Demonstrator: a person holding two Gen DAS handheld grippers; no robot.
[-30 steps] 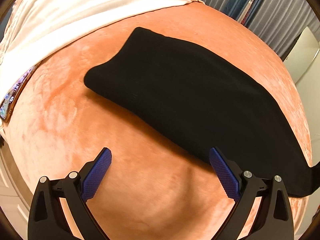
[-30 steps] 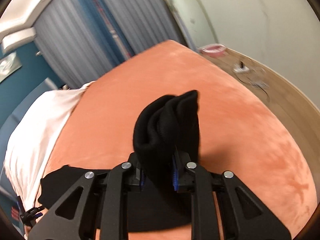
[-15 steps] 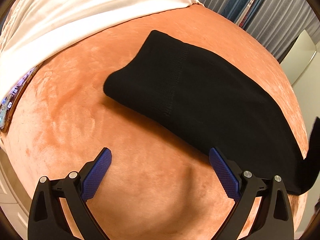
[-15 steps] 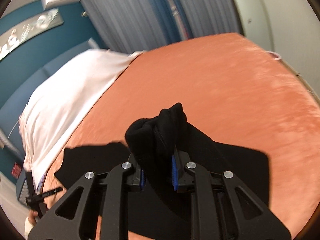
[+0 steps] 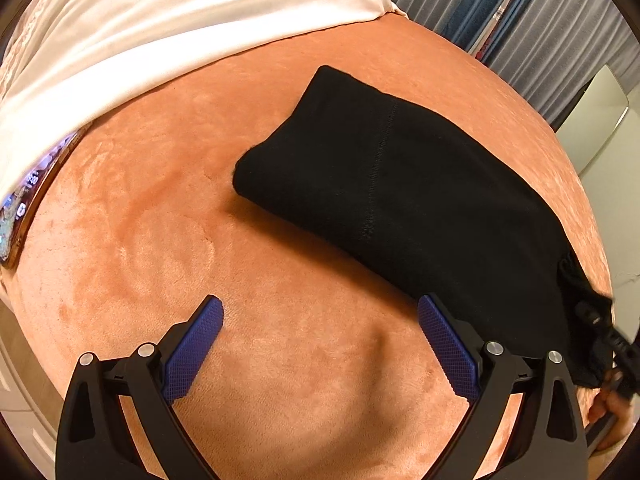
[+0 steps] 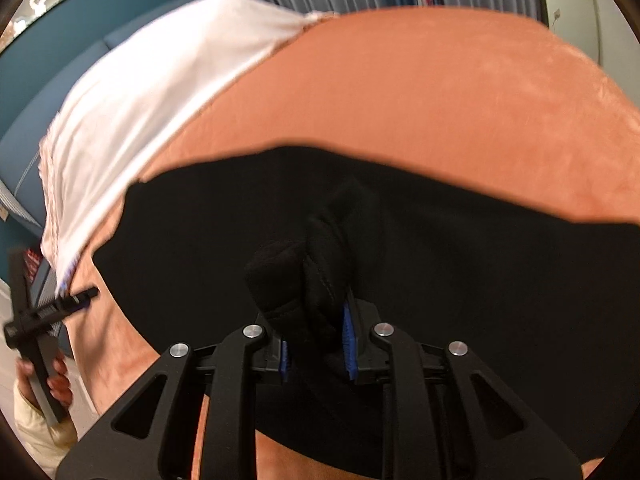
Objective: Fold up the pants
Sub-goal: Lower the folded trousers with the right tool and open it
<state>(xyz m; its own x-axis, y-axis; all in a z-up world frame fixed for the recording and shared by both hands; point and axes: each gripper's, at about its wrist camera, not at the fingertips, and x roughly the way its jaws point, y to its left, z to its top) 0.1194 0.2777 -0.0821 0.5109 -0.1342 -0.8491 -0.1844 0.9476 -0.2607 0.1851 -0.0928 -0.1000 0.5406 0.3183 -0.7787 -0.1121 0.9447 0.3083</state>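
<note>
Black pants [image 5: 400, 200] lie folded lengthwise on the orange blanket [image 5: 280, 380], running from the middle to the right edge. My left gripper [image 5: 320, 332] hovers open over bare blanket just in front of them, its right pad near their near edge. My right gripper [image 6: 316, 344] holds a bunched end of the pants [image 6: 460, 240] between its blue pads, low over the flat part of the garment; its jaws are opening. In the left wrist view the right gripper [image 5: 612, 332] shows at the far right with fabric hanging at it.
A white sheet [image 5: 180, 20] covers the far part of the bed. A phone [image 5: 24, 200] lies at the blanket's left edge. Grey and blue curtains [image 5: 540, 12] hang behind. A hand [image 6: 56, 384] holds the left gripper [image 6: 52, 308].
My right gripper swung over and down, carrying the bunched end onto the rest of the pants. The left gripper shifted a little, so the pants sit further right in its view.
</note>
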